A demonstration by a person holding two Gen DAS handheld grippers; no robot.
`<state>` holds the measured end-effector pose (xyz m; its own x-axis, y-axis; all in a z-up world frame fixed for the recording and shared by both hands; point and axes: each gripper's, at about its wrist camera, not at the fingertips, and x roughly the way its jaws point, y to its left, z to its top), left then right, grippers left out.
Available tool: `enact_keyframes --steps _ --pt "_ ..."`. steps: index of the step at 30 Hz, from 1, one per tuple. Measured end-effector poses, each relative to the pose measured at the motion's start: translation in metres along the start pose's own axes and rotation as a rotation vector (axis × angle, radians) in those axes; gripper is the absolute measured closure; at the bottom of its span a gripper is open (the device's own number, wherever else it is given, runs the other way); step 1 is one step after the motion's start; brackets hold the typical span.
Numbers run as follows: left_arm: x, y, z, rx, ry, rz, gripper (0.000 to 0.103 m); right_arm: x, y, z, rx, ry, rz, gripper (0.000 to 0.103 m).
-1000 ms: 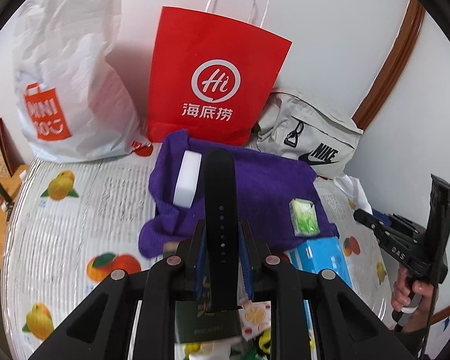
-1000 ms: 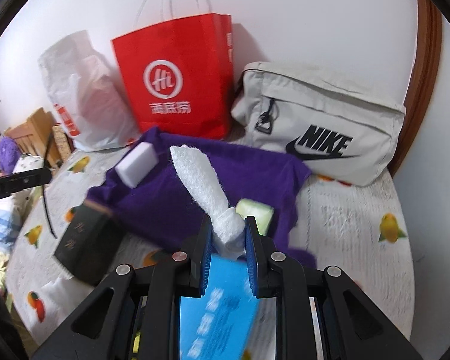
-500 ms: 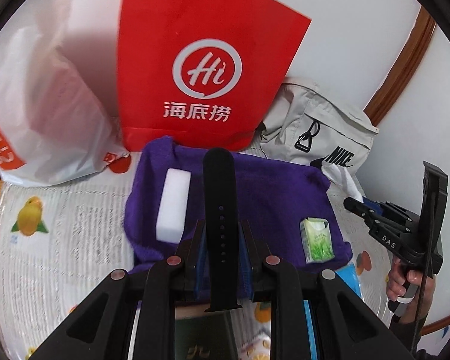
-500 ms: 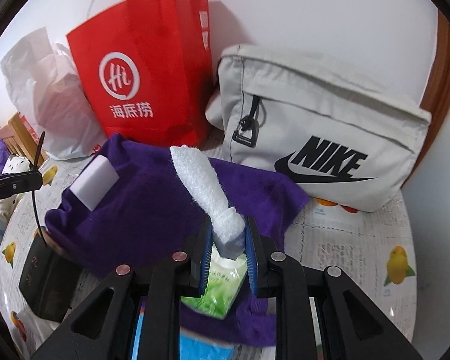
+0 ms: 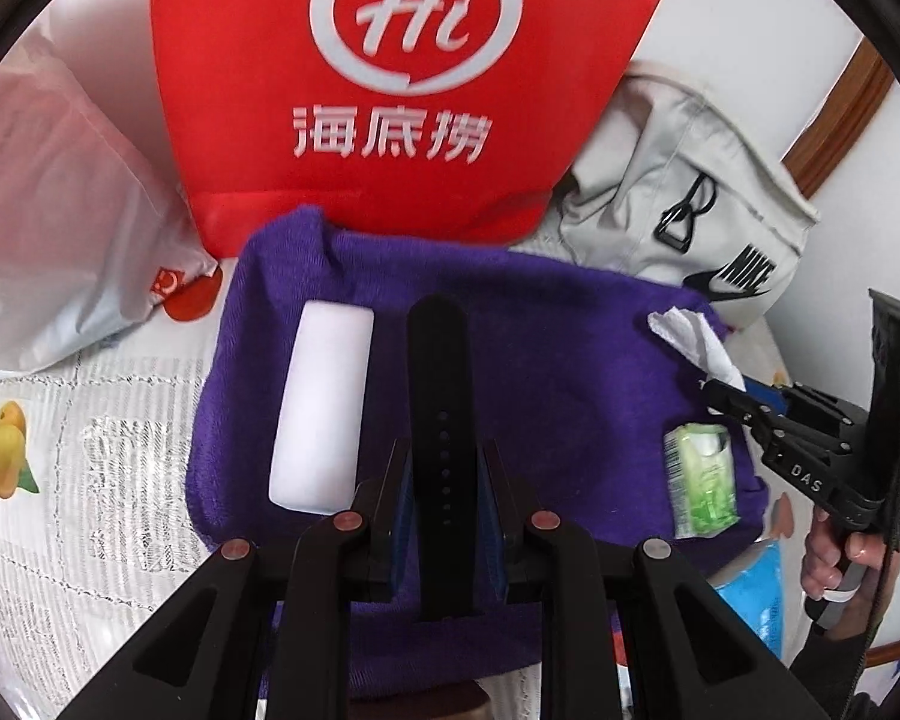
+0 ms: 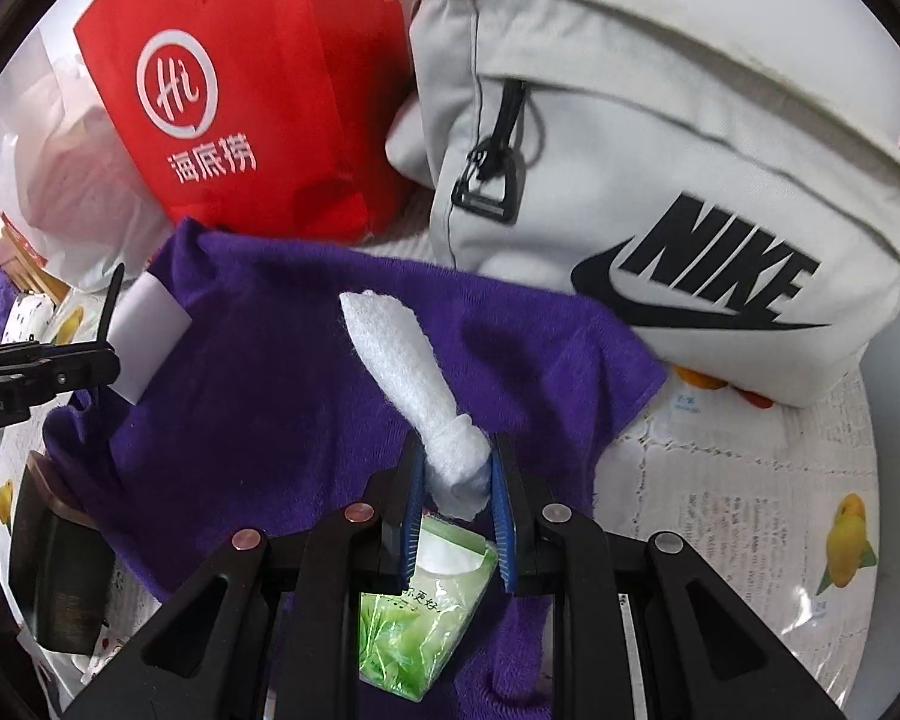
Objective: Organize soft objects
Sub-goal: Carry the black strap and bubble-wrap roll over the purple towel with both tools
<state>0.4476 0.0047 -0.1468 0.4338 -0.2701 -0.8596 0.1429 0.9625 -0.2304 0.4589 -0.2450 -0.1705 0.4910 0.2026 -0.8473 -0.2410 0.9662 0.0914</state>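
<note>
My left gripper [image 5: 440, 468] is shut on a black perforated strap [image 5: 437, 384] that sticks forward over a spread purple towel [image 5: 540, 360]. A white foam block [image 5: 324, 408] lies on the towel just left of the strap. A green tissue pack [image 5: 701, 480] rests on the towel's right part. My right gripper [image 6: 456, 480] is shut on a rolled white cloth [image 6: 402, 360], held above the purple towel [image 6: 270, 408] with the green tissue pack [image 6: 426, 618] under its jaws. In the left wrist view the right gripper [image 5: 732, 393] shows at the right with the white cloth [image 5: 690, 336] in it.
A red paper bag [image 5: 390, 90] and a grey Nike bag [image 6: 660, 168] stand against the wall behind the towel. A white plastic bag [image 5: 48, 192] is at the left. A dark box [image 6: 60, 576] and a blue packet [image 5: 756, 588] sit at the towel's near edges on the fruit-print tablecloth [image 5: 78, 480].
Both grippers have moved forward and down toward the purple towel, each still holding its object. The bags and towel now loom larger.
</note>
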Motion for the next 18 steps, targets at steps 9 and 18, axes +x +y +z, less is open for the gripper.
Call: enact_keyframes --steps 9,18 --pt "0.021 -0.004 -0.001 0.010 0.043 0.050 0.083 0.018 0.000 -0.004 0.000 0.042 0.017 0.082" --pt "0.030 -0.008 -0.006 0.019 0.083 0.062 0.082 0.017 0.001 -0.004 -0.016 0.049 0.020 0.056"
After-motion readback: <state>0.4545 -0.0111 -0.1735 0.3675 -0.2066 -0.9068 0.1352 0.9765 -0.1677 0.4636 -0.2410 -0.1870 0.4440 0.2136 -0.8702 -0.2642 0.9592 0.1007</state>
